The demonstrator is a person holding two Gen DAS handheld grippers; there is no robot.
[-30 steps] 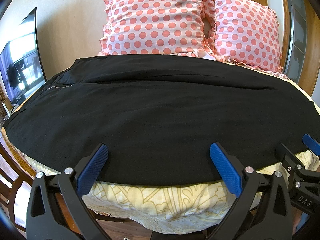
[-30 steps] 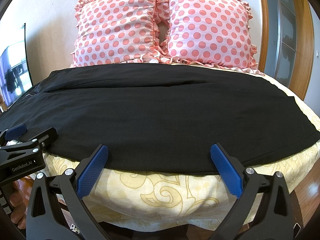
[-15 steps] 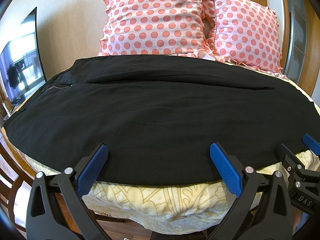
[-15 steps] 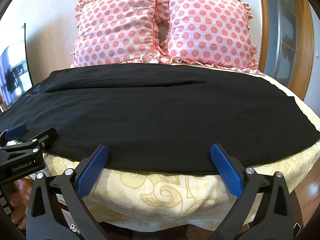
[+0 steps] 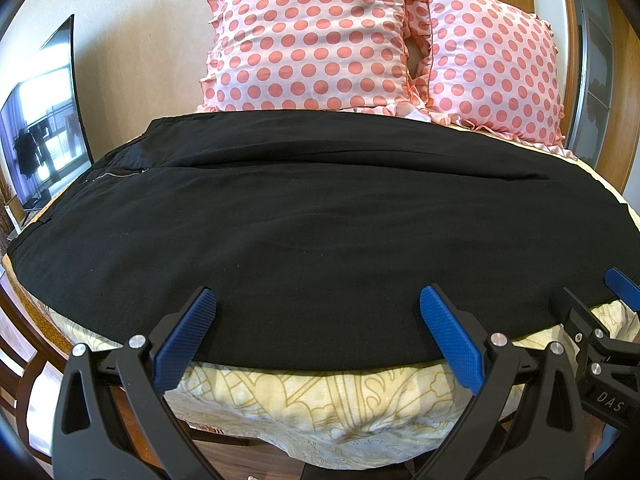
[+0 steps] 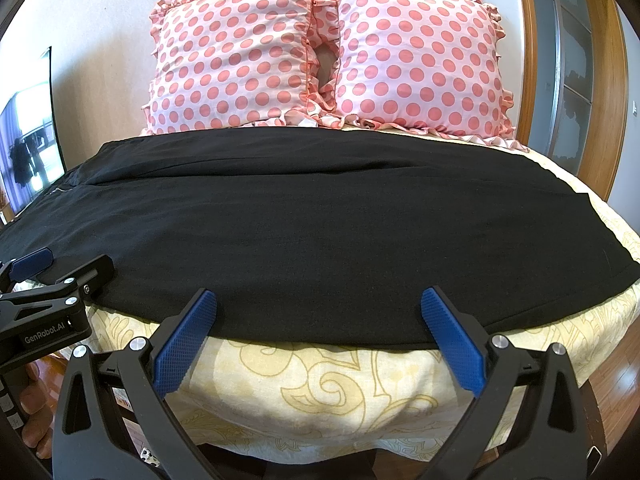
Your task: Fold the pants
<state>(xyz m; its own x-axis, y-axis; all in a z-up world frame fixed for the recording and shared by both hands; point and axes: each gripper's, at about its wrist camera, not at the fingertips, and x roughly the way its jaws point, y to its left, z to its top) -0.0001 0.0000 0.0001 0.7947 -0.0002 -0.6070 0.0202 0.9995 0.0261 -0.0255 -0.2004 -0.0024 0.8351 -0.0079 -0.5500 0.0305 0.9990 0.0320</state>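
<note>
Zipper (image 5: 116,175) clear in L view only.

The bed (image 5: 340,412) wore a yellow patterned sheet; black pants (image 5: 320,232) lay flat across it, two polka-dot pillows (image 6: 320,56) behind them.

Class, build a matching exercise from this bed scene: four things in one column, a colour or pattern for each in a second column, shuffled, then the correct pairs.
Things:
1. pants
2. pillows
3. bedsheet
4. finger pads

Descriptions:
A. pale yellow with swirls
B. textured blue
C. plain black
D. pink with polka dots

Pairs: 1-C, 2-D, 3-A, 4-B
</note>
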